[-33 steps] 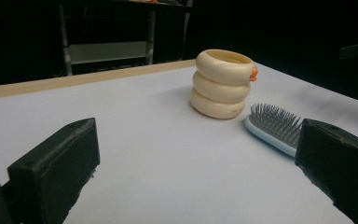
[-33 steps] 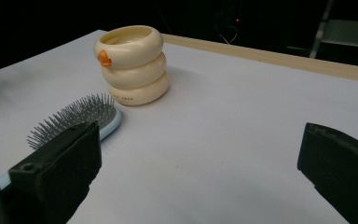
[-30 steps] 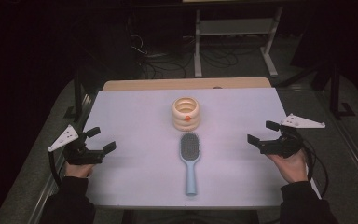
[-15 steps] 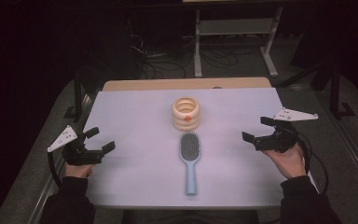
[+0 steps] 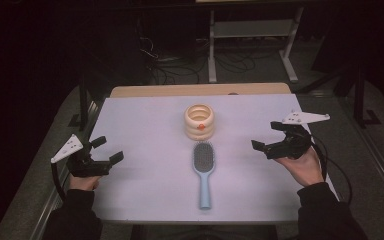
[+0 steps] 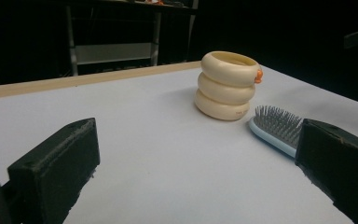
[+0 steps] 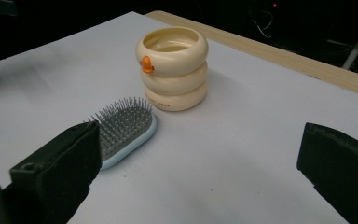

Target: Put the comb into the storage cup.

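From the high view, the light blue hairbrush [image 5: 203, 171] lies flat in the middle of the white surface [image 5: 145, 130], bristles up, handle pointing back toward the person. Just past its head sits a cream ribbed cup [image 5: 199, 121] that looks like three stacked rings, with a little orange knob on the near side. The left gripper [image 5: 101, 159] hangs at the left edge of the surface, fingers spread with nothing between them. The right gripper [image 5: 270, 138] is over the right side, nearer the brush than the left one is, fingers also spread and empty. Both are well apart from the brush.

Left gripper view: the two black fingers [image 6: 56, 168] stand wide apart at the bottom corners, bare surface between them. The cup [image 6: 227, 85] stands upright ahead, and the brush head [image 6: 274, 128] pokes in beside the right-hand finger, just beside the cup's base.

Right gripper view: same deal, fingers [image 7: 60, 163] wide apart. The brush head [image 7: 123, 128] sits just behind the left-hand finger, bristles up, and the cup [image 7: 172, 67] is right behind it, orange knob facing the camera.
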A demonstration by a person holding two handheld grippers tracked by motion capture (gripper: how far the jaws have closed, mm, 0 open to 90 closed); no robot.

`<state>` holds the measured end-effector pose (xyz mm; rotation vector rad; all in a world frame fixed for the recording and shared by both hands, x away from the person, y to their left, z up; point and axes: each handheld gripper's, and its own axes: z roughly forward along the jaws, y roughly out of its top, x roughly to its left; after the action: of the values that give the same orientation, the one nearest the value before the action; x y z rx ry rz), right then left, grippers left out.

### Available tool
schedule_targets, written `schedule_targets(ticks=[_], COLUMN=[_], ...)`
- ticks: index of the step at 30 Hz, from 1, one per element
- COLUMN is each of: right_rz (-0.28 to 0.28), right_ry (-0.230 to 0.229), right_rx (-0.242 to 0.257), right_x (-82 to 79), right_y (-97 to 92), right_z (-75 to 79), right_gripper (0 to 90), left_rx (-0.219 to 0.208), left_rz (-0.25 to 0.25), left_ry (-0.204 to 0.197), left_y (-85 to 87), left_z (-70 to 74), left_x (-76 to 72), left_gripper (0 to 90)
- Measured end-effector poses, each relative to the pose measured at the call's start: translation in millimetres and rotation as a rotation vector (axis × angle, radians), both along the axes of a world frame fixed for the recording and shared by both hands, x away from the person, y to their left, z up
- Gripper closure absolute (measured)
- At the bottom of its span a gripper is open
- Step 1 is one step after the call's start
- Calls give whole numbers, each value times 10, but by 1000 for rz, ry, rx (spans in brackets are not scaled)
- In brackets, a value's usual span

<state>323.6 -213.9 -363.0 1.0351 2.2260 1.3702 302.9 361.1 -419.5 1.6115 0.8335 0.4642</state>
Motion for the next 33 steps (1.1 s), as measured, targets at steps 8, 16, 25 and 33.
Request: schedule_targets(ticks=[8,16,25,33], right_rz=[48,88,132,166], right_ry=[12,21,23,28], right_rx=[-2,-13,-32,-39], right_x=[34,39,76,93], right_y=[107,207,366,506], right_z=[77,111,134,126], right_gripper=[0,0,0,0], left_rx=[2,-5,-4,-4], left_rz=[3,6,4,0], left_ry=[0,-2,-3,-5], left_y=[-3,2,4,2], left_z=[0,3,1,2], left_x=[-2,-8,-2,-3], left_gripper=[0,0,0,0])
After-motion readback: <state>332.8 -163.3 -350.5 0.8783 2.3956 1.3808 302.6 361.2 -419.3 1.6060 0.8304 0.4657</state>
